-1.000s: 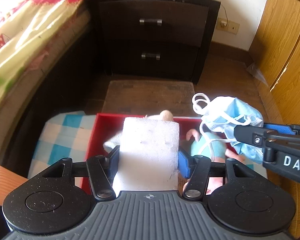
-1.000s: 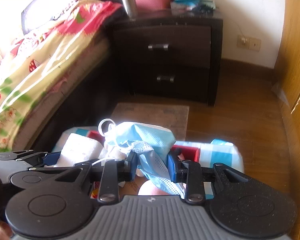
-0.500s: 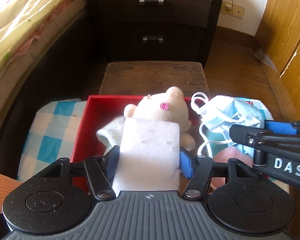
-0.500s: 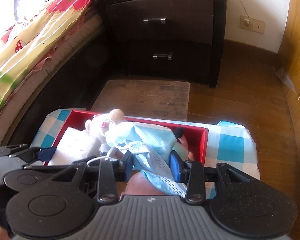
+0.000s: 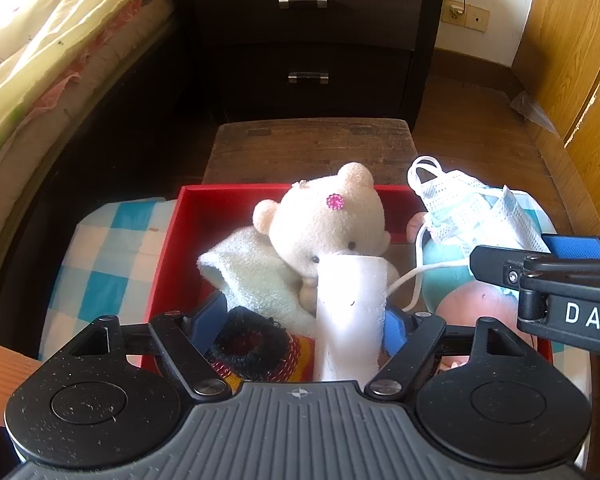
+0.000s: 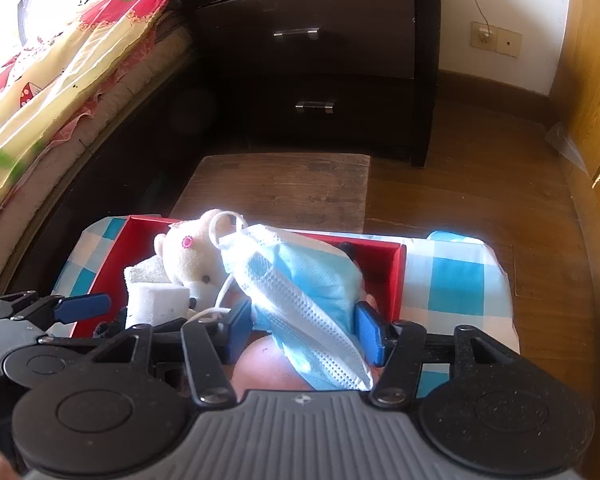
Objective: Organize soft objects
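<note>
Red box (image 5: pixel 168 248) packed; bare checked cloth (image 6: pixel 456 280) beside

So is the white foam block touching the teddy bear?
Touching. The right wrist view shows the foam block resting against the teddy bear's chin with no gap.

both wrist cameras look steeply down, close over the shared red box (image 5: pixel 168 248) (image 6: pixel 396 276).

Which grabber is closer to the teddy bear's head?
Left. The left gripper sits just below the teddy bear, sponge leaning on it; the right gripper, over the mask, is off to its side.
</note>
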The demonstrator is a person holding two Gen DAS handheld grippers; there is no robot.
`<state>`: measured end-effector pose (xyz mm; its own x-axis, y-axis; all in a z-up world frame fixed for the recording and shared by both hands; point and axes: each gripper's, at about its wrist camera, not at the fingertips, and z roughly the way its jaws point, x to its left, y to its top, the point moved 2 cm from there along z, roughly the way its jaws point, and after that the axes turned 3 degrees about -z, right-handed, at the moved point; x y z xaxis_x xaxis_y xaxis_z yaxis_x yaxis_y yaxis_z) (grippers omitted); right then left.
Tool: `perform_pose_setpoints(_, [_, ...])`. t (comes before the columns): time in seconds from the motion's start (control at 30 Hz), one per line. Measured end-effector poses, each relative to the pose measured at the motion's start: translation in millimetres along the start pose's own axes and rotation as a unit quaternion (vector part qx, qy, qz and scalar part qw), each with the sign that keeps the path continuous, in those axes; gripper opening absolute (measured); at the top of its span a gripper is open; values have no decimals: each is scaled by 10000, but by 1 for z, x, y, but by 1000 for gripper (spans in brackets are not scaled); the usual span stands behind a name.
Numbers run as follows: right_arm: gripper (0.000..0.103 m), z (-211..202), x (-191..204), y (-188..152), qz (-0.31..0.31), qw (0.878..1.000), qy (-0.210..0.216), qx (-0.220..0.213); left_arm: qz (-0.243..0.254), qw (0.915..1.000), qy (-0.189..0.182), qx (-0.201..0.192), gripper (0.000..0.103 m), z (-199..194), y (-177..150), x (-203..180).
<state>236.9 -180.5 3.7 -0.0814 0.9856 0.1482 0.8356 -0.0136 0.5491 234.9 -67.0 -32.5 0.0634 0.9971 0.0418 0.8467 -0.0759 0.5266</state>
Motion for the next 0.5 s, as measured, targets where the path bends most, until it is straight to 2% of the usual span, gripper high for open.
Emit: perform_pose_setpoints(0.5, [35,-18,3,-4,-13,10000,-50,-42,-133,9998,21,-143,77,-24,-4,13])
